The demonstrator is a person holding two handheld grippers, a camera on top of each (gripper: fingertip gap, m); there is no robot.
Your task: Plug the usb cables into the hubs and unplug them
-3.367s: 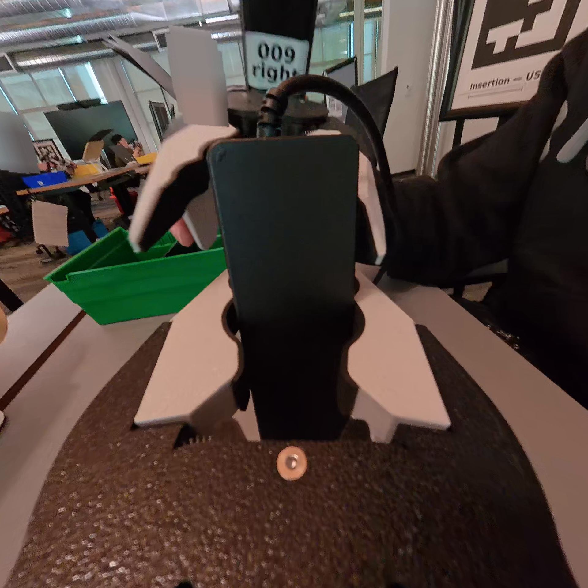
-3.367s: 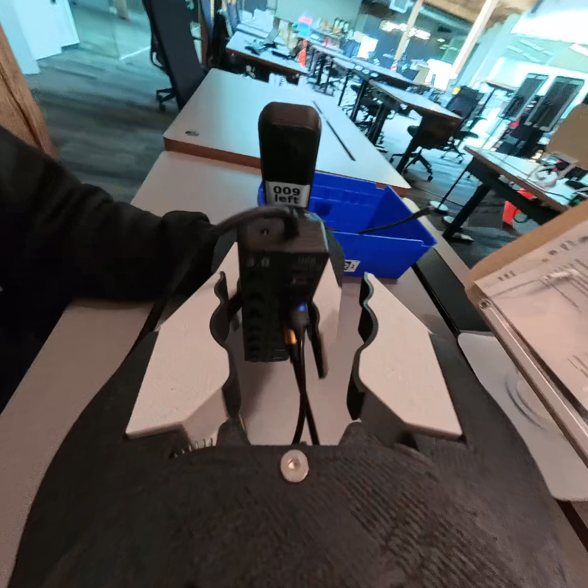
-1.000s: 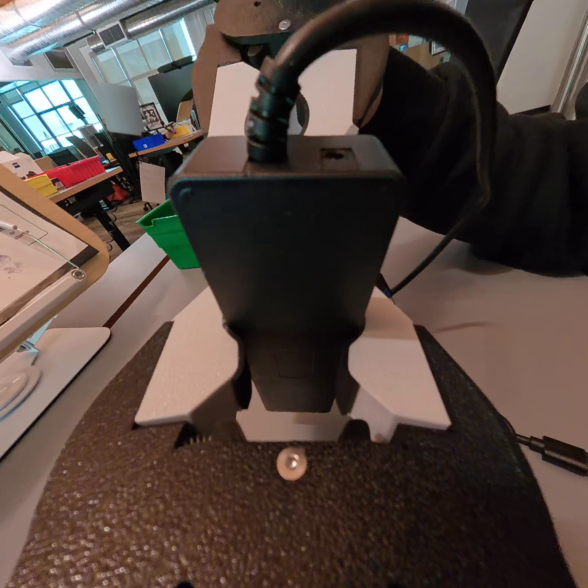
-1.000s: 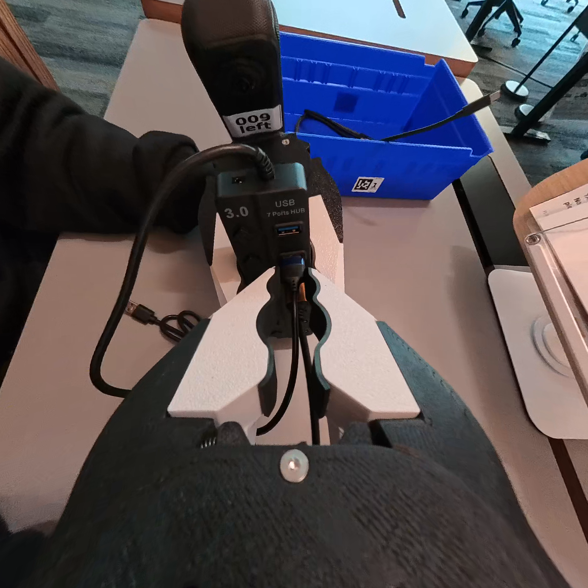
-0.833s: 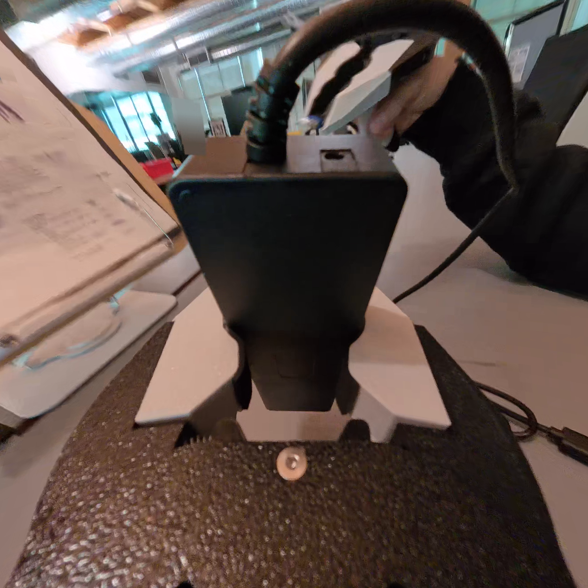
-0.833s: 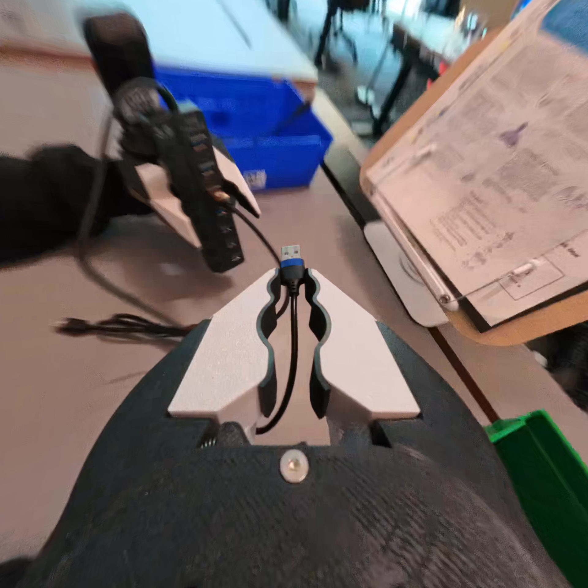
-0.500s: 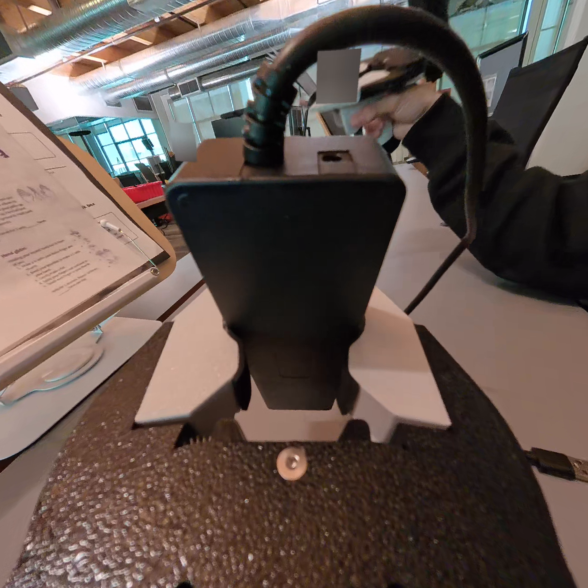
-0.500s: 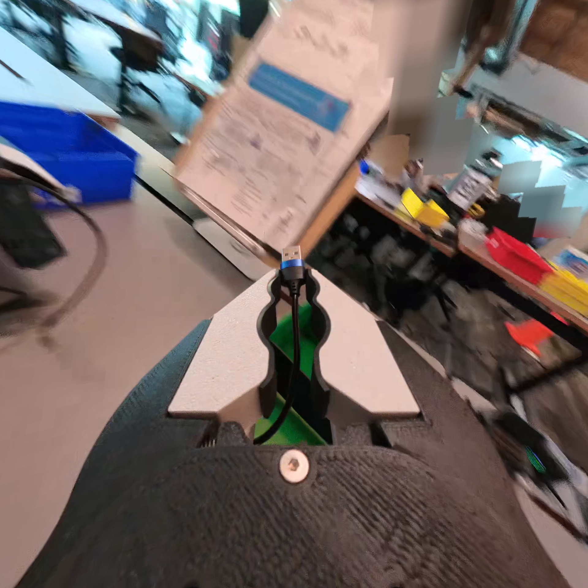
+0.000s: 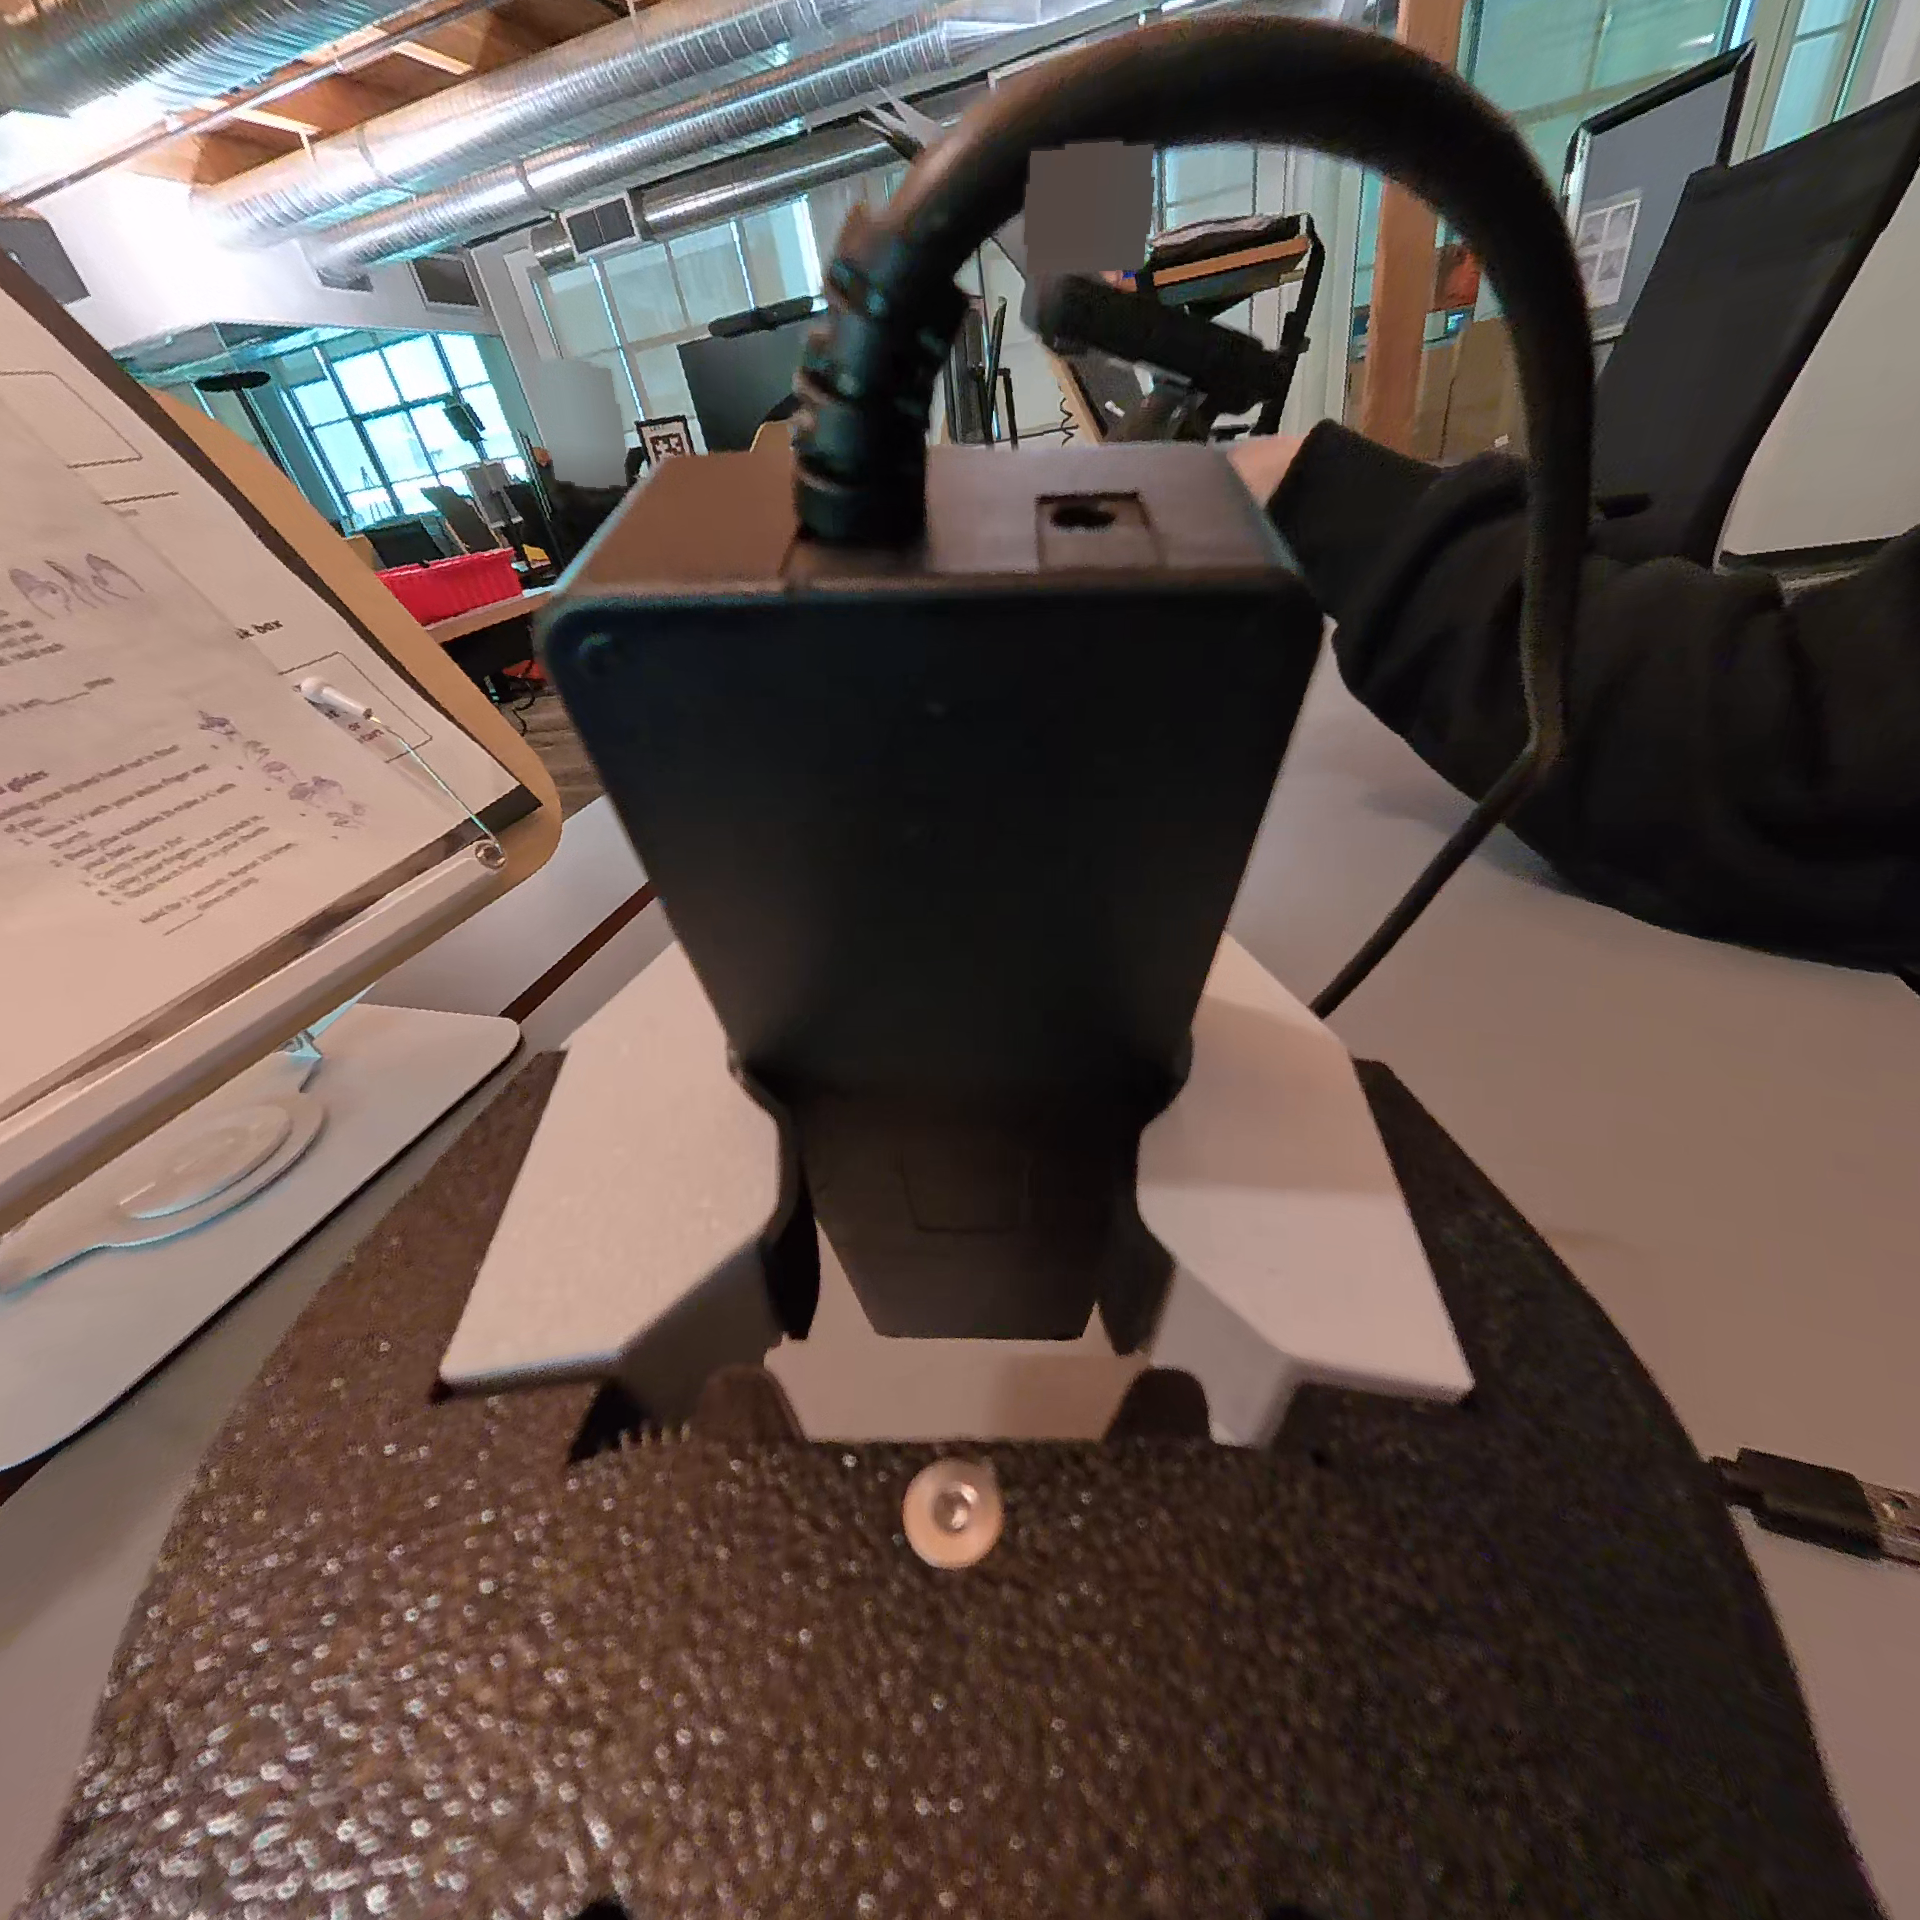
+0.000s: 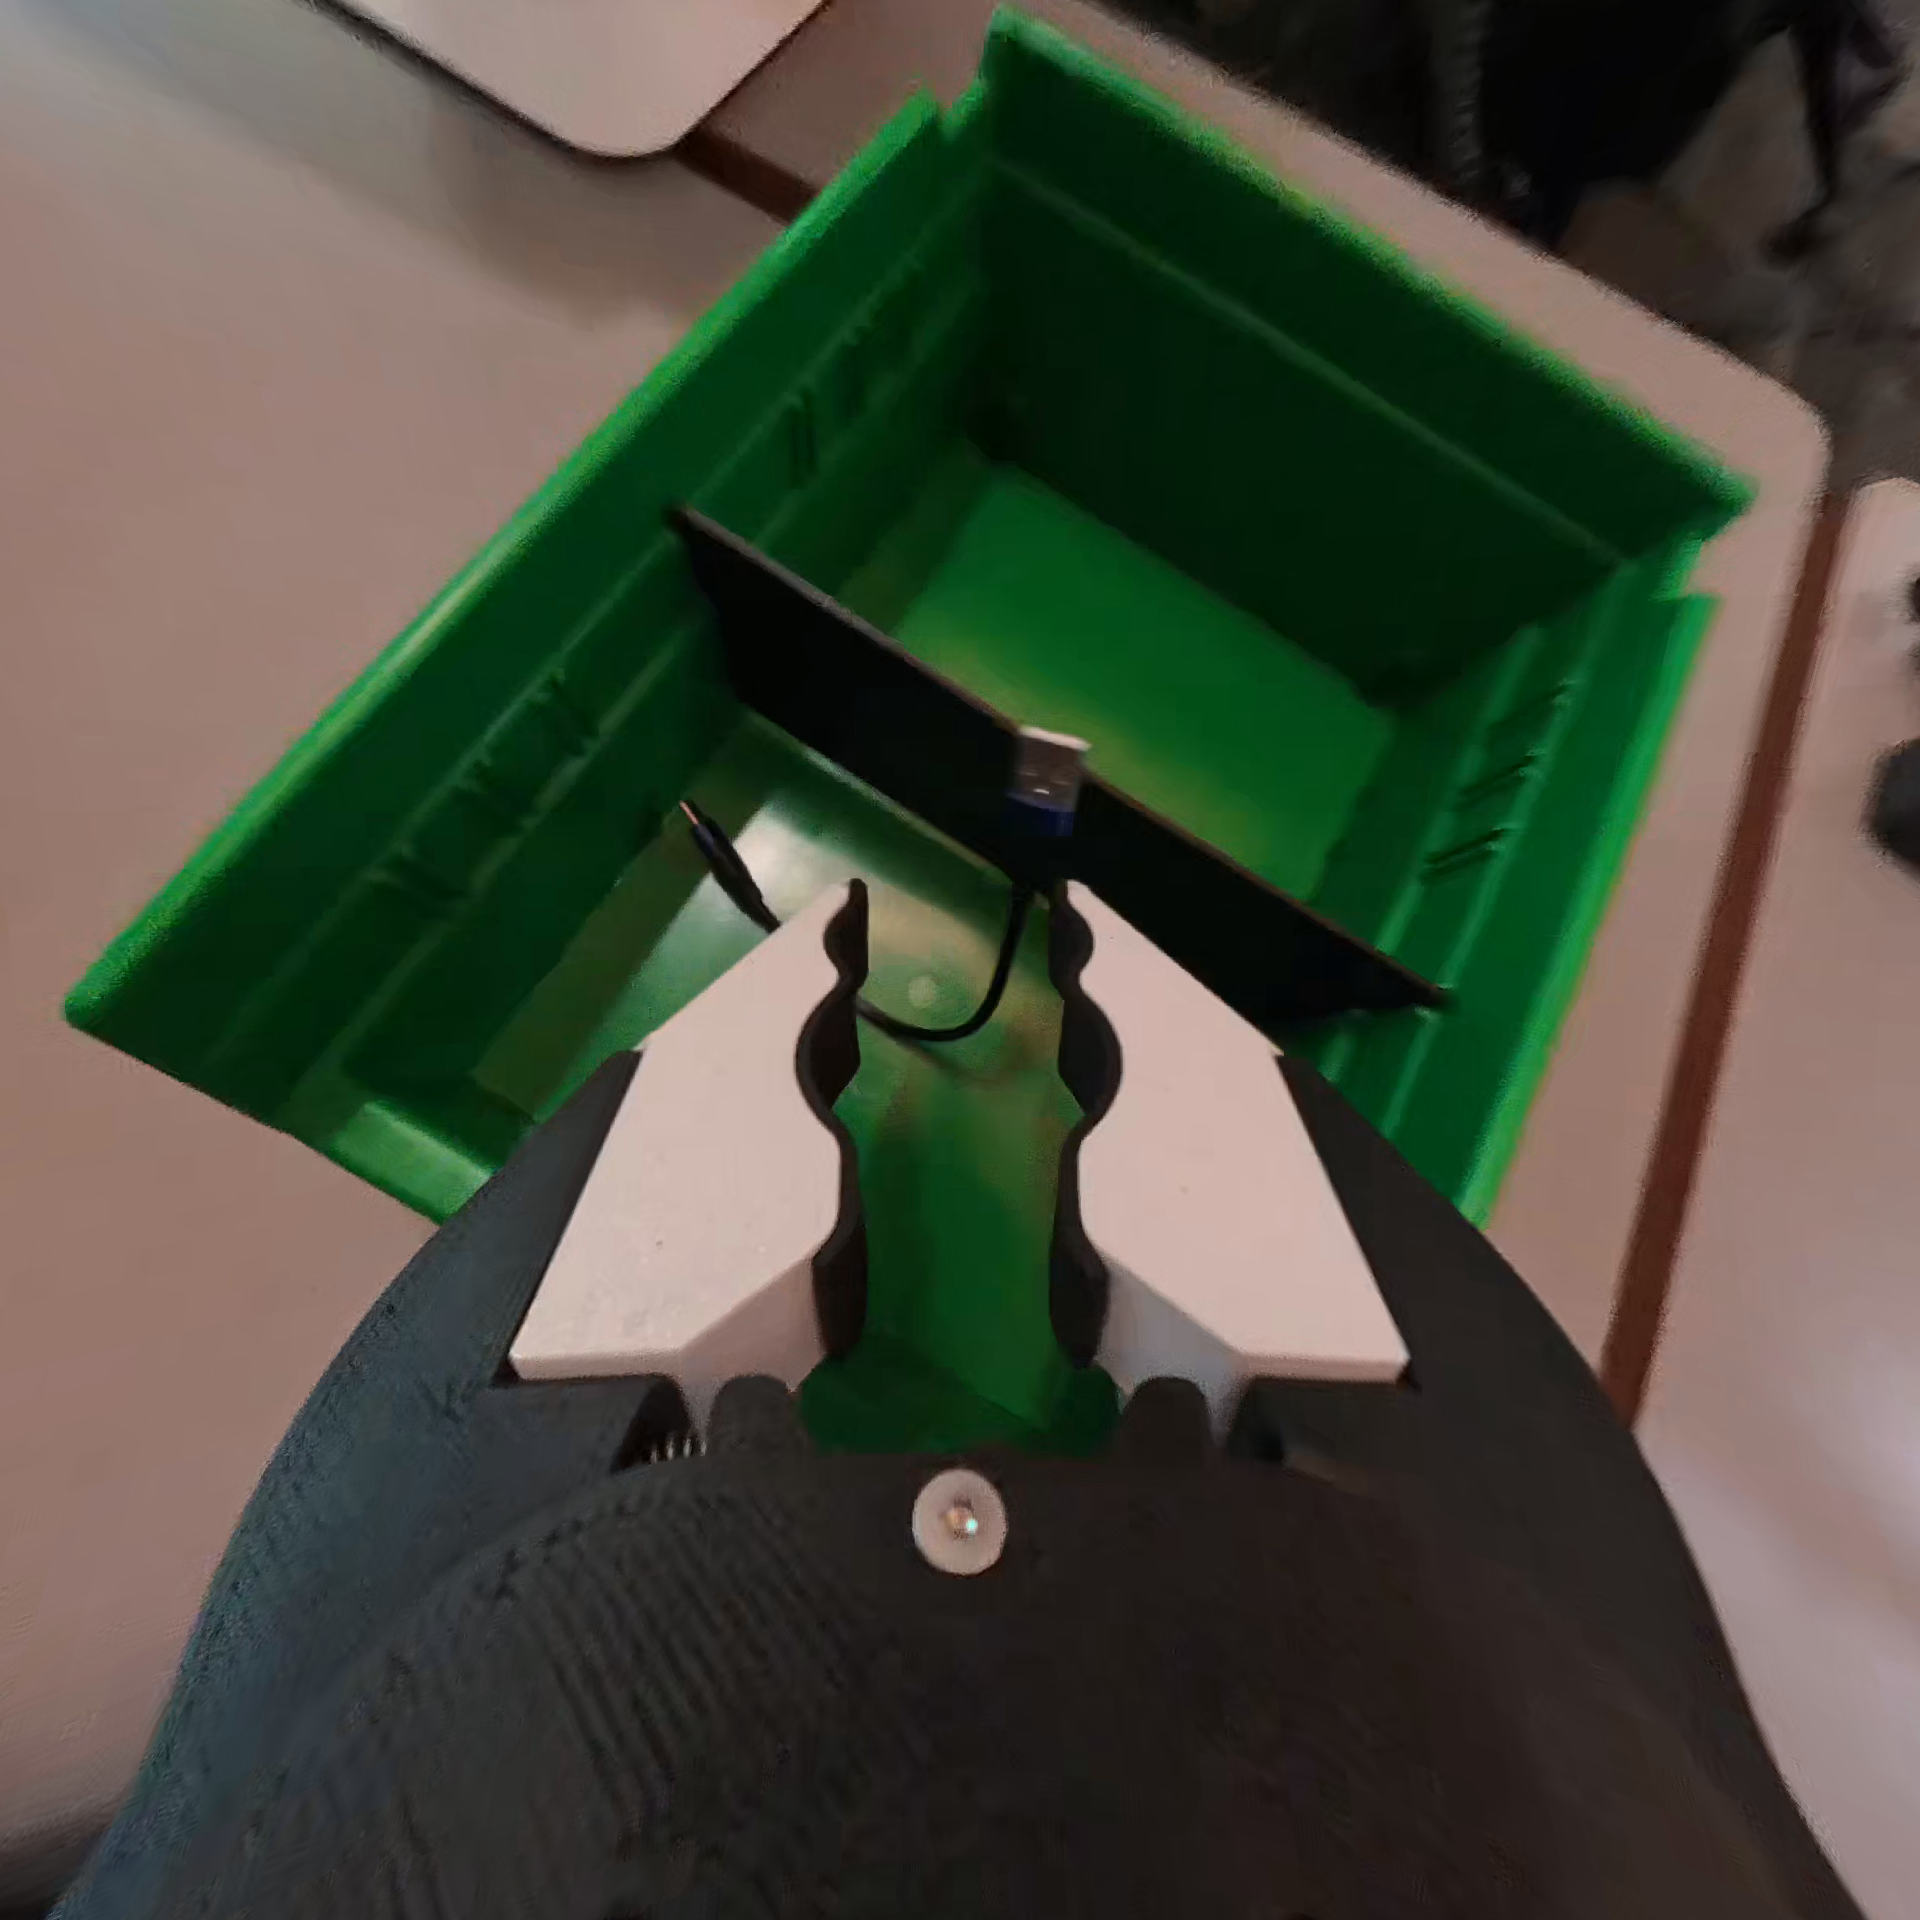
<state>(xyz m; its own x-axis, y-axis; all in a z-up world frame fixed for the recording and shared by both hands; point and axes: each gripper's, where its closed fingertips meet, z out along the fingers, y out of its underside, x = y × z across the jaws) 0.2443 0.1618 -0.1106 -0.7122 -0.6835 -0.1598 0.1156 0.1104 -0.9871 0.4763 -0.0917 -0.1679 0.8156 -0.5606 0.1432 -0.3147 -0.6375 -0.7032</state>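
My left gripper (image 9: pixel 961 1049) is shut on a black USB hub (image 9: pixel 925 790), held upright with its back to the camera; its thick black lead (image 9: pixel 1247 94) arcs over the top and down to the right. My right gripper (image 10: pixel 956 894) is open and empty above a green bin (image 10: pixel 499 790). A black USB cable with a blue-collared plug (image 10: pixel 1044 779) is just past the fingertips, over the bin's black divider (image 10: pixel 831 686), with its other end (image 10: pixel 717 842) in the near compartment. Whether it is resting or falling is unclear.
A document stand (image 9: pixel 208 790) on a white base is at the left in the left wrist view. A person's dark sleeve (image 9: pixel 1662 727) reaches across at the right. A loose USB plug (image 9: pixel 1829 1522) lies on the table at the right edge. The bin sits near the table's corner (image 10: pixel 1766 436).
My right gripper pulled the blue-collared plug out of the hub, swung right to the green bin, and opened, letting the cable go. My left gripper keeps hold of the hub.
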